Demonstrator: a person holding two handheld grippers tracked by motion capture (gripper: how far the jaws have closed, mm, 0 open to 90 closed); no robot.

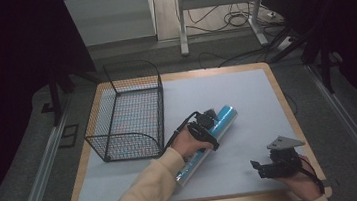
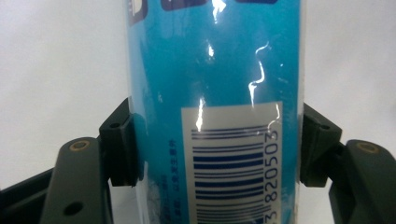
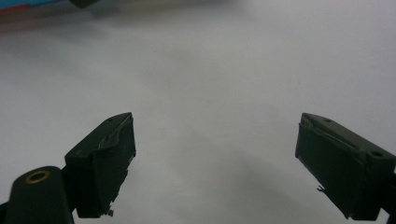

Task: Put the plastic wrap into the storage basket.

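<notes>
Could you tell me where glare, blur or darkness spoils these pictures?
High view: dim, with black corners. Left gripper view: white glare streaks on the blue tube, though its barcode is sharp. Right gripper view: the jaw tips look soft and the white table cover is shadowy.

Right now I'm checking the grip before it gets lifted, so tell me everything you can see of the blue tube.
The blue tube is a long cylinder in glossy, wrinkled clear film that catches the light. It carries a white barcode label with dark blue bars and digits, small print beside it, and dark blue lettering further up. It lies flat and diagonal on the white table cover, just right of the wire basket. The left gripper is shut on it, jaws pressed against opposite sides.
</notes>
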